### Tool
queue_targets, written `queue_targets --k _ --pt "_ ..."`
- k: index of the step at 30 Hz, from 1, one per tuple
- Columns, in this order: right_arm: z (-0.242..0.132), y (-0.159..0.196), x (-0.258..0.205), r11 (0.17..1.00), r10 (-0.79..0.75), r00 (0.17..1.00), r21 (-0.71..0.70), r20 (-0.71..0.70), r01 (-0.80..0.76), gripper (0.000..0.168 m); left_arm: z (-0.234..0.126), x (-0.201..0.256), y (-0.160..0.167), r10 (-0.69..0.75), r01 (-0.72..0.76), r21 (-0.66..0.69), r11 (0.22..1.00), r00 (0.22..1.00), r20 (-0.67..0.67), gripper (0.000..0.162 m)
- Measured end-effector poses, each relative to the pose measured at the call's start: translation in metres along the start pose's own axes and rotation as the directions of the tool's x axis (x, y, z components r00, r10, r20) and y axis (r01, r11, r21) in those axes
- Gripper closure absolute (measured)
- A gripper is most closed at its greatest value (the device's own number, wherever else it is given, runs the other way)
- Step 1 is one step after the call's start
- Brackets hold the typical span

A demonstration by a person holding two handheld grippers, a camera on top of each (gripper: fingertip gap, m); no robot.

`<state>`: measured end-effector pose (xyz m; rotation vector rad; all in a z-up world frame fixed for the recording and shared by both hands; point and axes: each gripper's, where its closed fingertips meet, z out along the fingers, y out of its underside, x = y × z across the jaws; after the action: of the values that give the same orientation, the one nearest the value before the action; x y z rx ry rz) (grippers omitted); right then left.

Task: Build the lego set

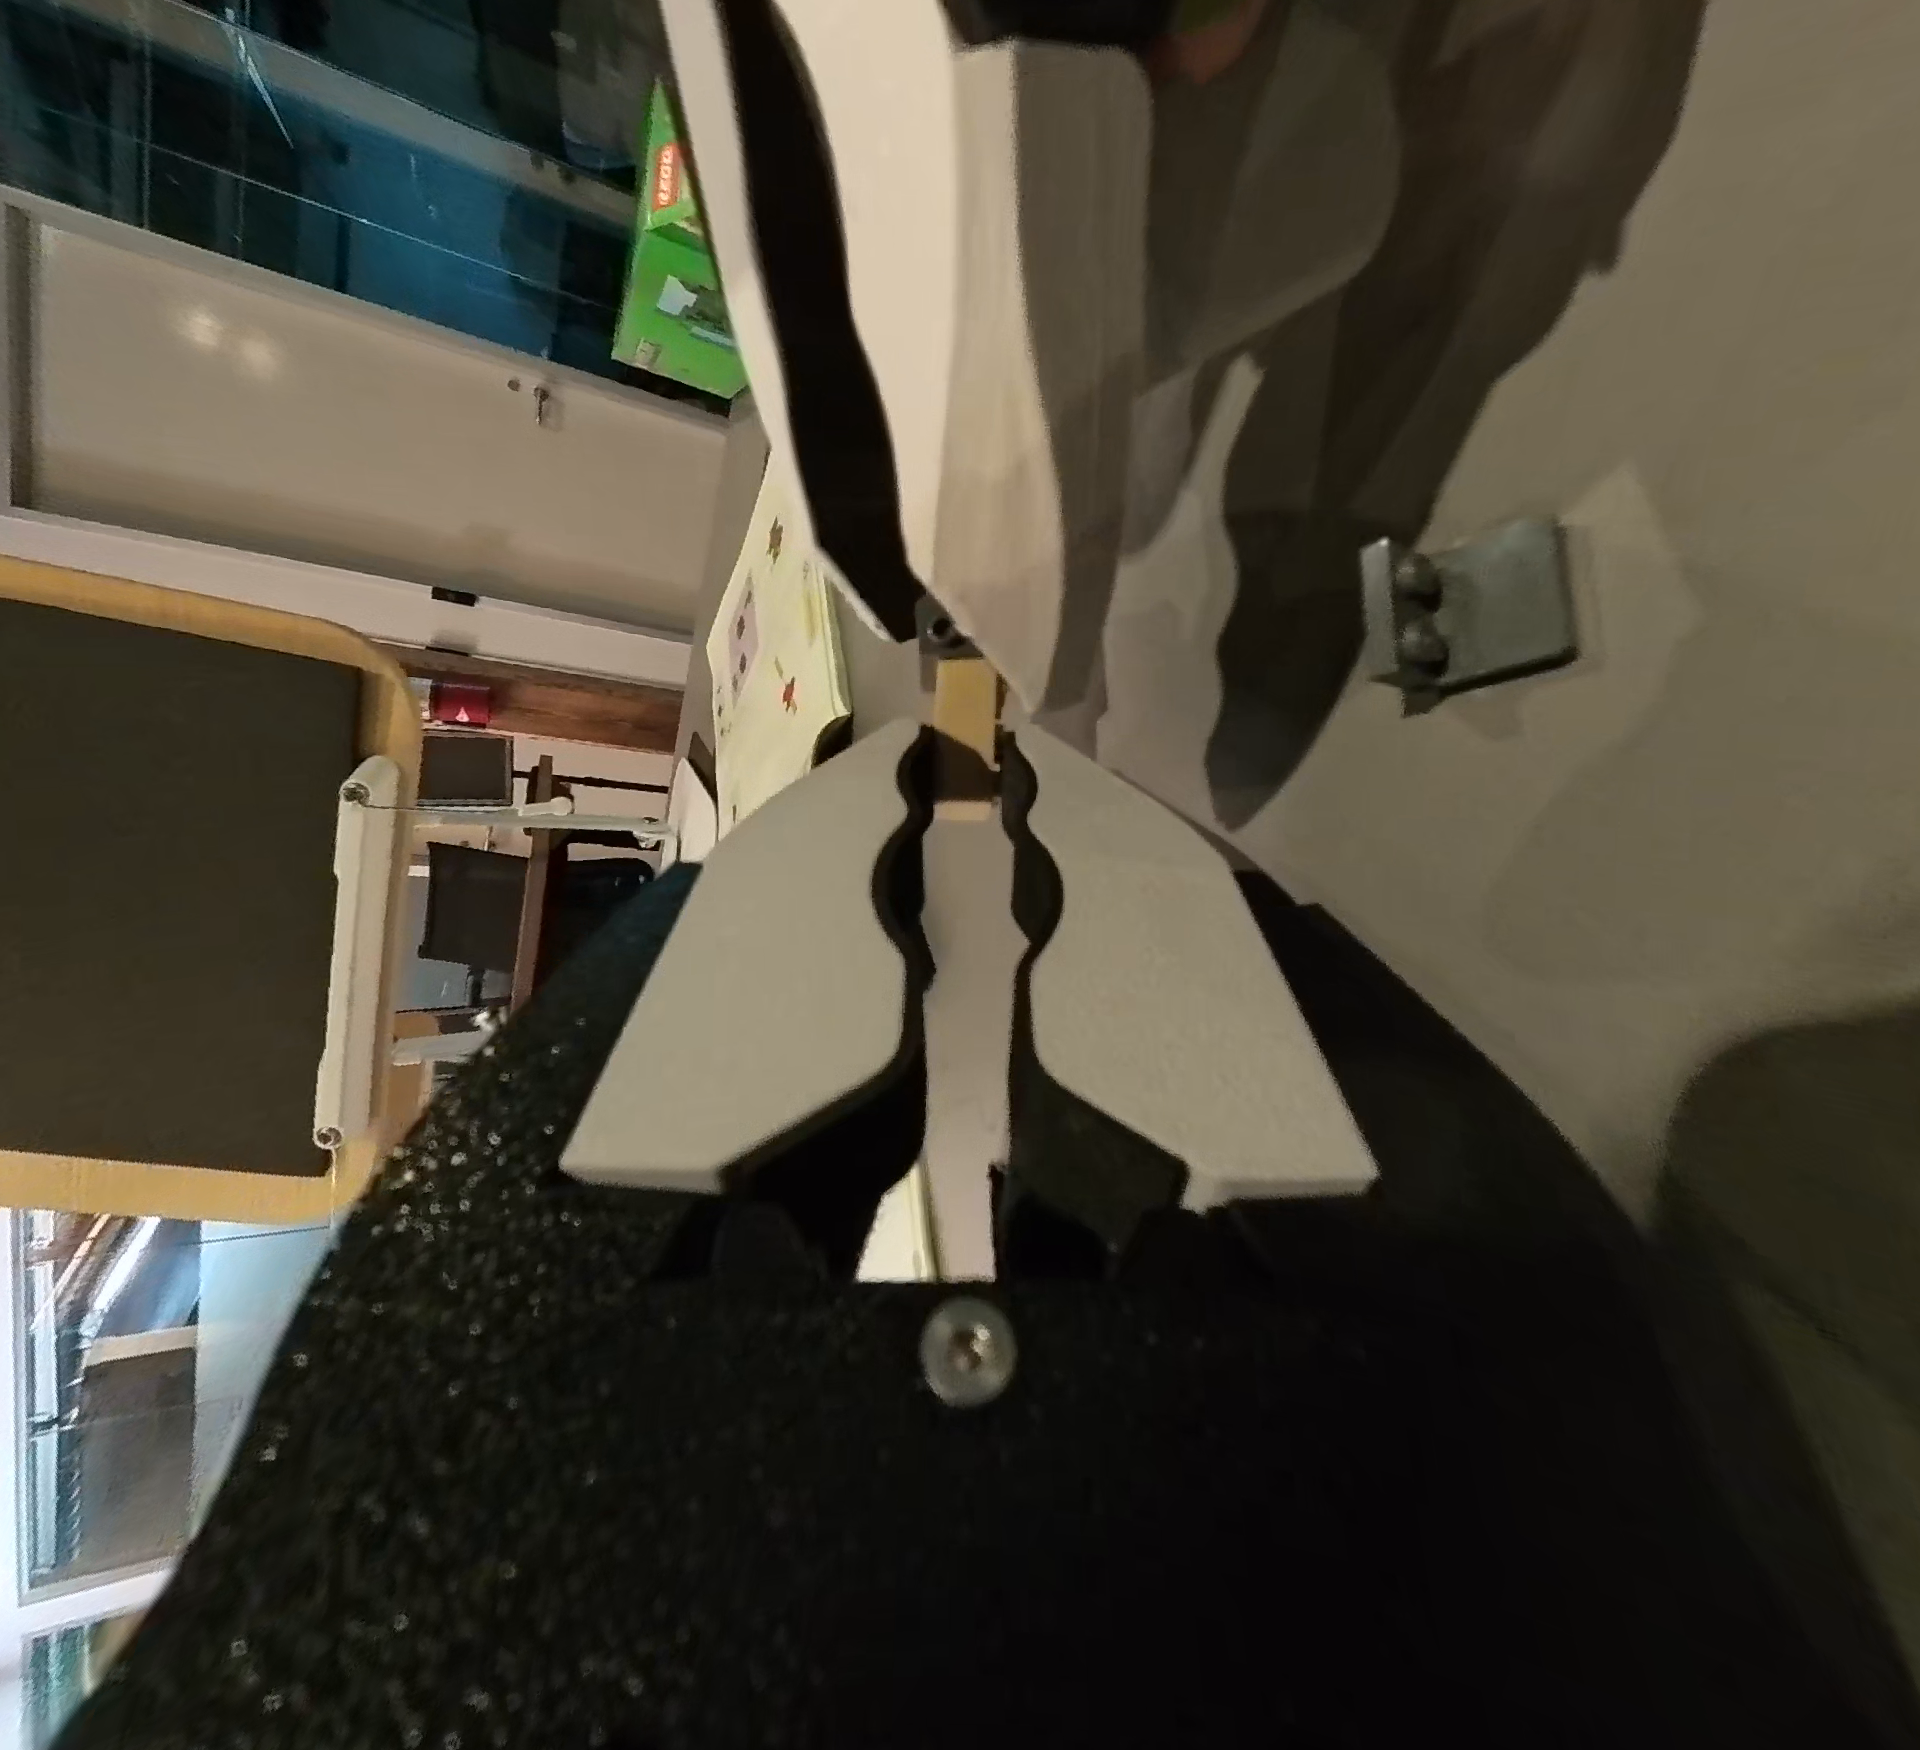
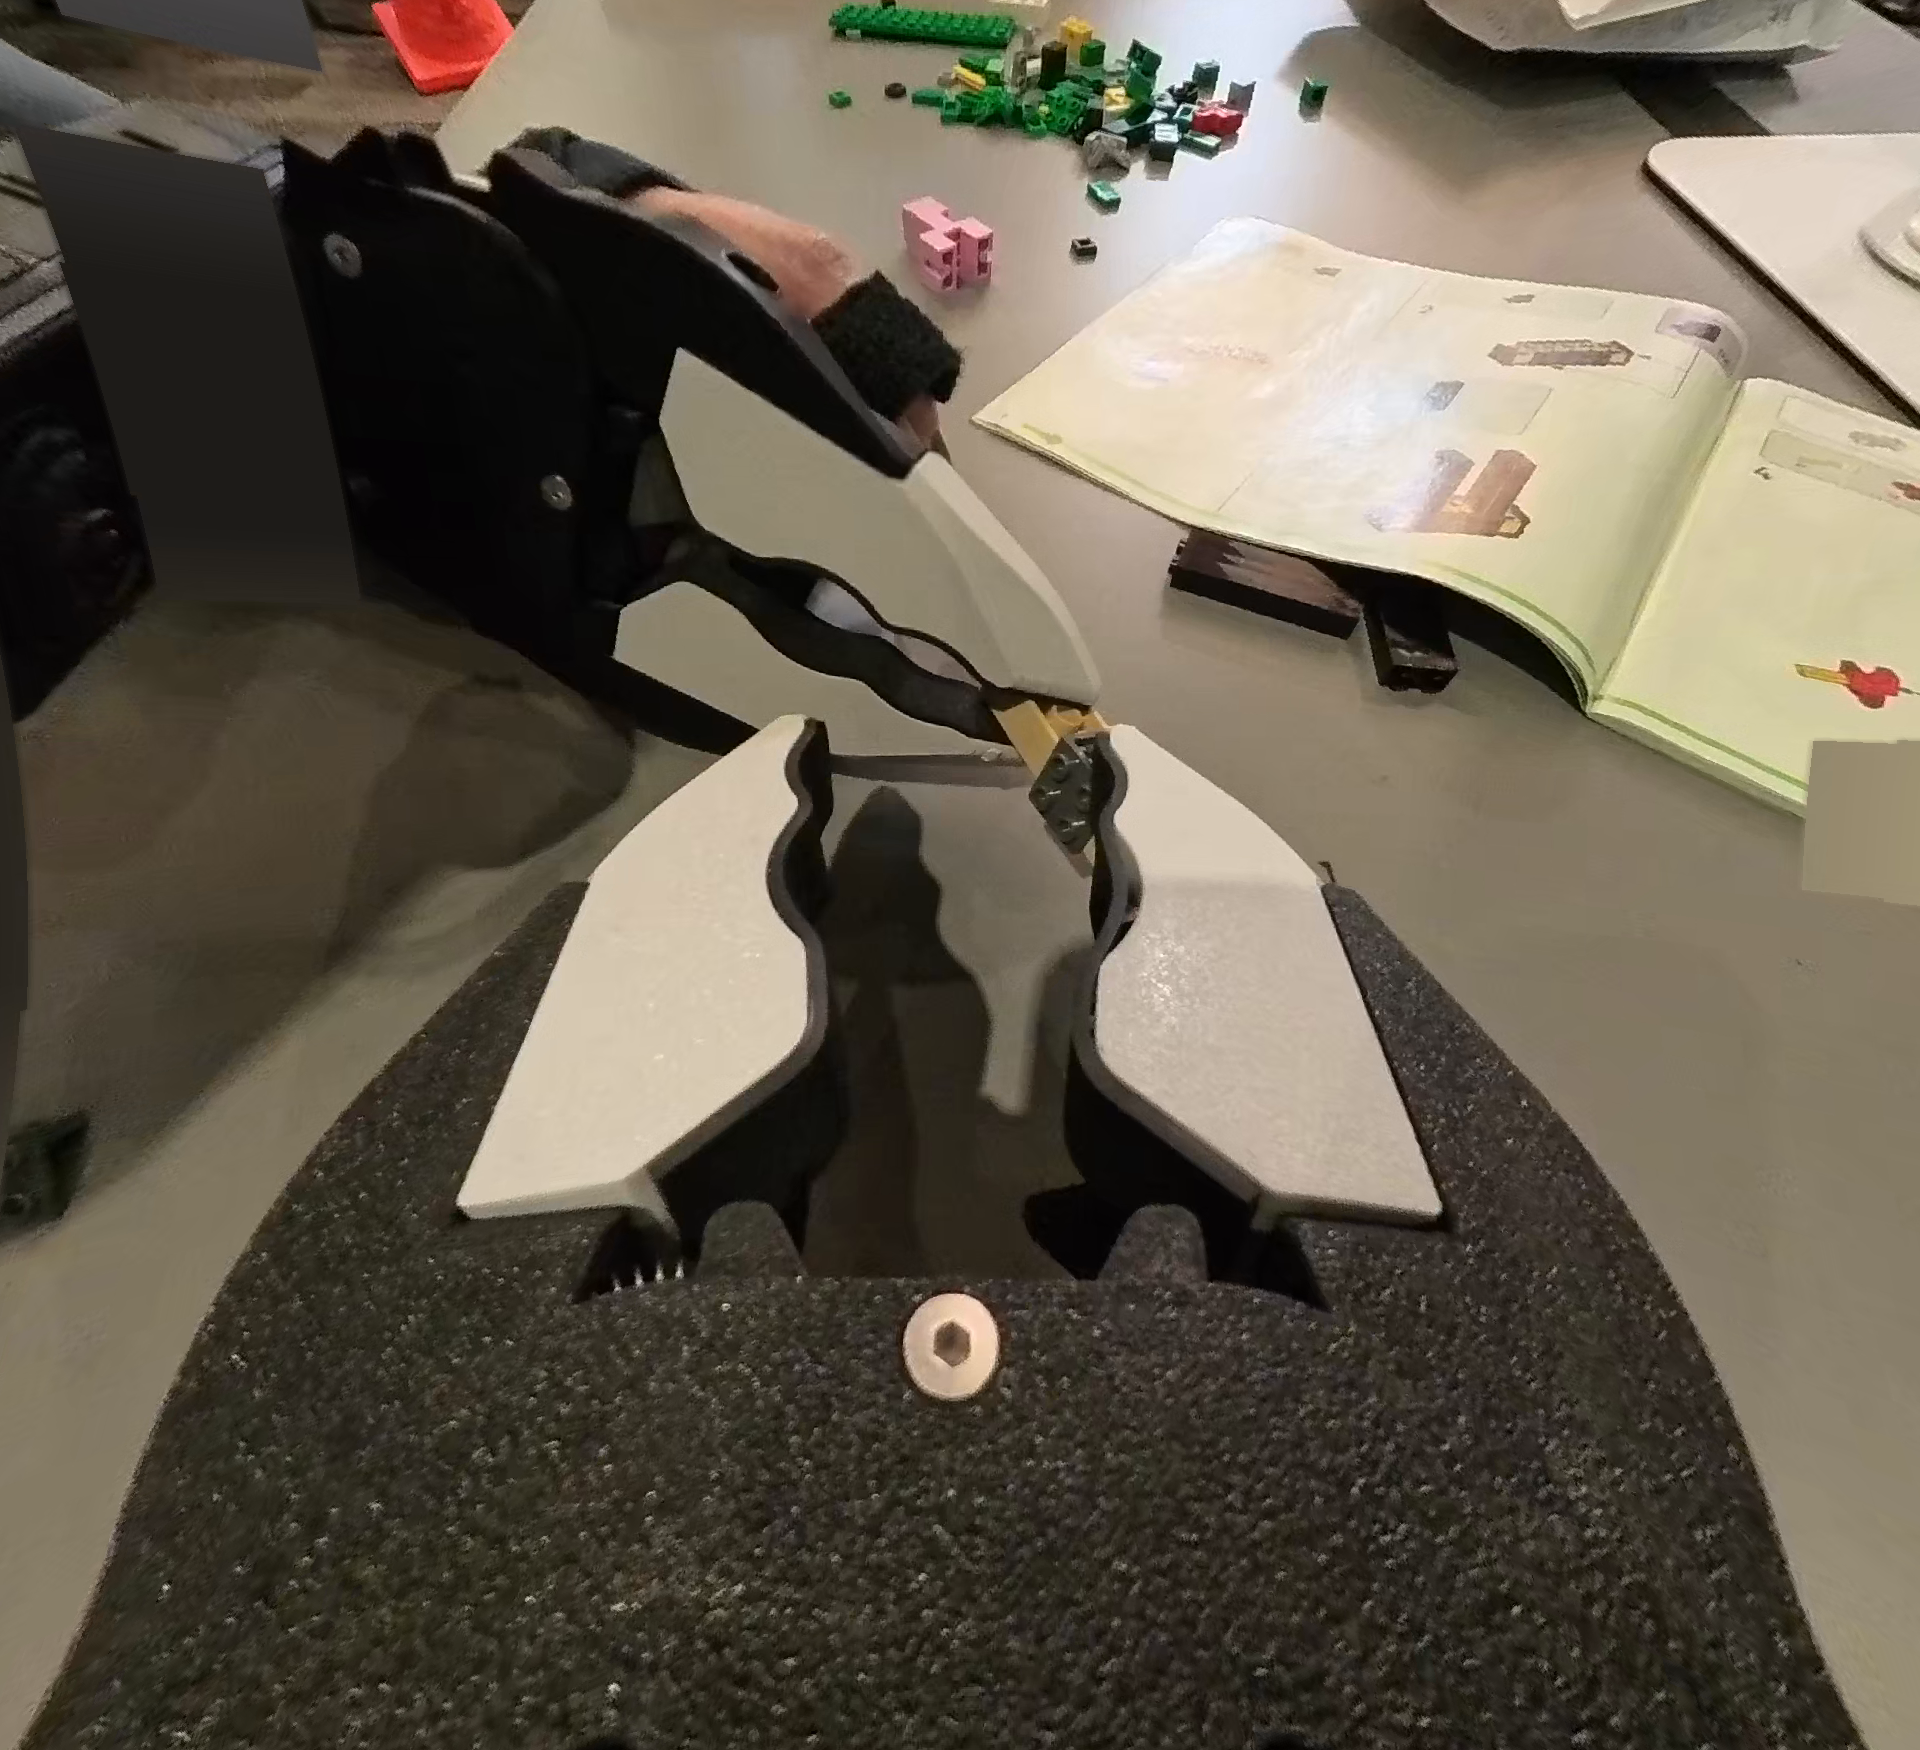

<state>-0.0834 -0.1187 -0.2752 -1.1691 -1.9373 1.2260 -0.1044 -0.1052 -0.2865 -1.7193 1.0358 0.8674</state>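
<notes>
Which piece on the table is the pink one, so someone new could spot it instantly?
Start at the open instruction booklet on the grey table. Look toward its far-left side, short of the scattered pile of green bricks. There the pink brick assembly sits alone: the only pink cluster, chunky and blocky, apart from the loose pieces.

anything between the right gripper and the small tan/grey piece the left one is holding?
Nothing visible. The left gripper is shut on the tan and grey piece, which hangs in the gap of the open right gripper, close against its right finger. The table under them looks bare there.
</notes>
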Motion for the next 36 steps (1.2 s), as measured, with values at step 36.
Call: queue_targets --k 36 --pt "-0.0007 -0.0031 0.0022 1.0 0.003 1.0 0.021 -0.031 -0.002 0.117 0.0024 -0.0042 -0.0017 -0.052 0.052 0.008 0.999 0.999 0.004 0.15"
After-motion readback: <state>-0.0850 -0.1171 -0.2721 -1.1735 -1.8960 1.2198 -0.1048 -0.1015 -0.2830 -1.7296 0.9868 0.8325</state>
